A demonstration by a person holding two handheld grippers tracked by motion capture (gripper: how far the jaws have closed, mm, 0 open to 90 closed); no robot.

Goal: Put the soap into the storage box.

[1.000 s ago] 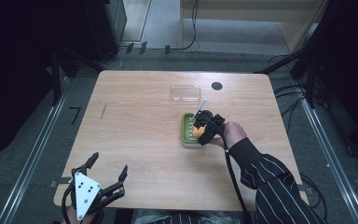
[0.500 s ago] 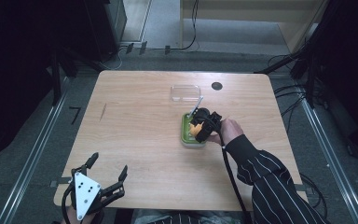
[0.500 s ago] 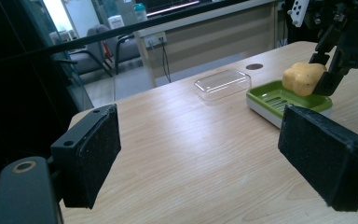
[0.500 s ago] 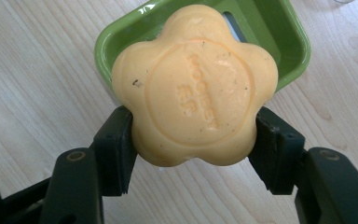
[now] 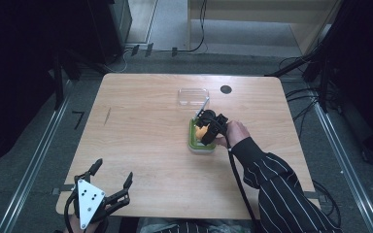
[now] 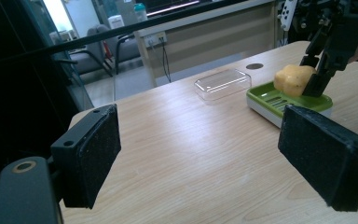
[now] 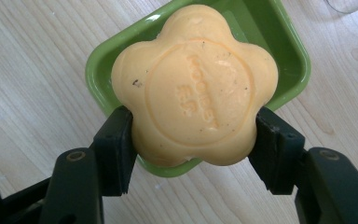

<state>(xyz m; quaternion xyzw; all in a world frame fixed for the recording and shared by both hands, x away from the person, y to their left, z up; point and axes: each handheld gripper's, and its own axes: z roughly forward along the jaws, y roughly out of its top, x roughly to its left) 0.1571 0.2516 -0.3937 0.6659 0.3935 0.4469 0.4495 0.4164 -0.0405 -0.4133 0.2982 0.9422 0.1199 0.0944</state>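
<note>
Over pale wood-grain table point(image 5: 141, 141), a waxy yellow flower-shaped soap point(image 7: 195, 84) is clamped by the right gripper point(image 7: 193, 149) above a glossy green plastic dish point(image 7: 289, 56); the left gripper point(image 6: 200, 154) is held apart.

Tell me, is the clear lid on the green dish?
No, the clear lid lies on the table, apart from the green dish.

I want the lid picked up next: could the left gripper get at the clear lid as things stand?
Probably yes: the left gripper stands open at the near table edge, and bare wood runs from it to the clear lid. It's a long reach.
</note>
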